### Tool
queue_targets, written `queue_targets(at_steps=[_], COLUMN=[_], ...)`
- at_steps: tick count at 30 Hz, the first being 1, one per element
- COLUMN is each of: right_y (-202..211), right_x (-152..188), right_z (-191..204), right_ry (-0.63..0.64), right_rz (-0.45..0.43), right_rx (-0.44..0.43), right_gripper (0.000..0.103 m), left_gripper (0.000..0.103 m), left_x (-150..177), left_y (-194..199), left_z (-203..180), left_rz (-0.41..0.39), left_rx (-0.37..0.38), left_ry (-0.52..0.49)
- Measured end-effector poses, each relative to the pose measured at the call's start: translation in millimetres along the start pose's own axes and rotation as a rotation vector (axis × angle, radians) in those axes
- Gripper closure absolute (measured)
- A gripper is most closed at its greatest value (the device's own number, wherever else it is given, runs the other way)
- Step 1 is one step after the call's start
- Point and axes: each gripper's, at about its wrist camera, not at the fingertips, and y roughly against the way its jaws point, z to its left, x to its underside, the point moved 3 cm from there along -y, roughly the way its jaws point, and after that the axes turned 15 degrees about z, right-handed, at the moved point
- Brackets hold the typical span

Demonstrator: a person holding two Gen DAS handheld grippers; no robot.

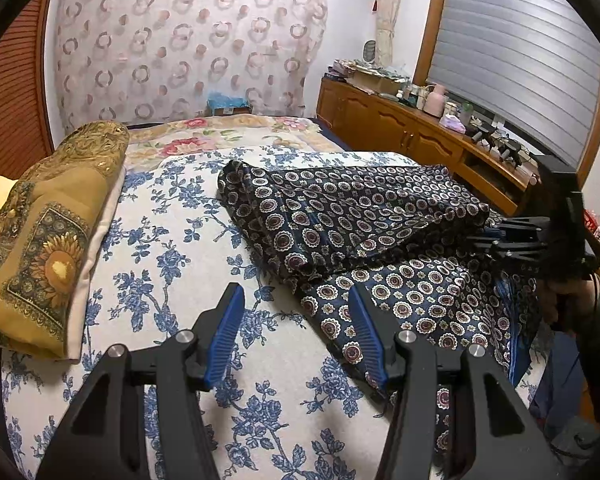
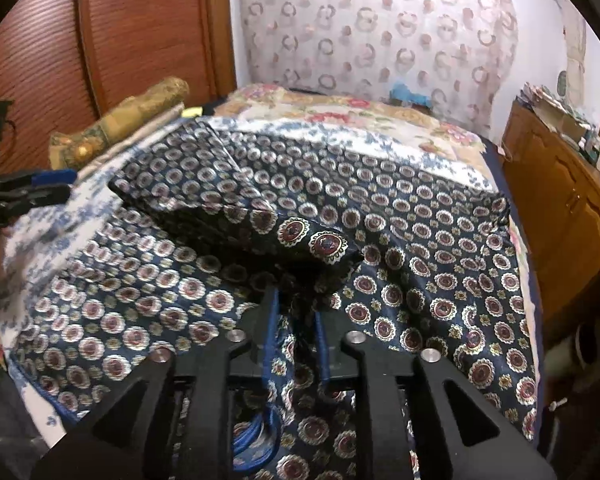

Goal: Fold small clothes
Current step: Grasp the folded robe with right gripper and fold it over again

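A first fold is judged under way: the navy patterned cloth (image 1: 364, 216) on the bed (image 1: 172, 240) is pinched by the right hand-held gripper (image 2: 296, 312), half doubled over, while the left hand-held gripper (image 1: 296, 332) is held spread just beside it.

A: Where is the patterned garment (image 1: 364, 216) relative to the bed (image 1: 172, 240)?

B: It lies on the bed, toward the bed's right side, one layer folded over another.

A: What lies on the bed's left side?

B: A folded cloth (image 1: 48, 232), near the left edge.

A: And the grippers?

B: The left gripper (image 1: 296, 332) hangs over the bed's near edge, beside the garment. The right gripper (image 2: 296, 312) is at the garment's near right edge.

A: Off the bed?

B: A cabinet (image 1: 400, 132) stands to its right; a curtain (image 1: 188, 40) hangs behind its far end.
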Motion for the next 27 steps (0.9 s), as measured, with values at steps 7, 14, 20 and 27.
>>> queue_targets(at_steps=[7, 14, 20, 27], right_y=[-10.4, 39.9, 68.6, 76.4], right_x=[-2.6, 8.3, 32.6, 65.4], right_z=[0.4, 4.0, -12.0, -50.4], right_ry=[0.01, 0.001, -0.054, -0.163], right_rz=[0.023, -0.113, -0.151, -0.109], right_rx=[-0.06, -0.049, 0.028, 0.084], right_gripper=[0.101, 0.102, 0.102, 0.102], left_gripper=[0.05, 0.05, 0.05, 0.05], left_x=[0.1, -1.3, -1.1, -2.2], left_y=[-1.0, -1.3, -3.3, -3.0], left_z=[-0.3, -4.1, -9.9, -17.5], left_rz=[0.005, 0.002, 0.004, -0.001], left_rx=[0.001, 0.01, 0.017, 0.024], left_ry=[-0.003, -0.006, -0.017, -0.032])
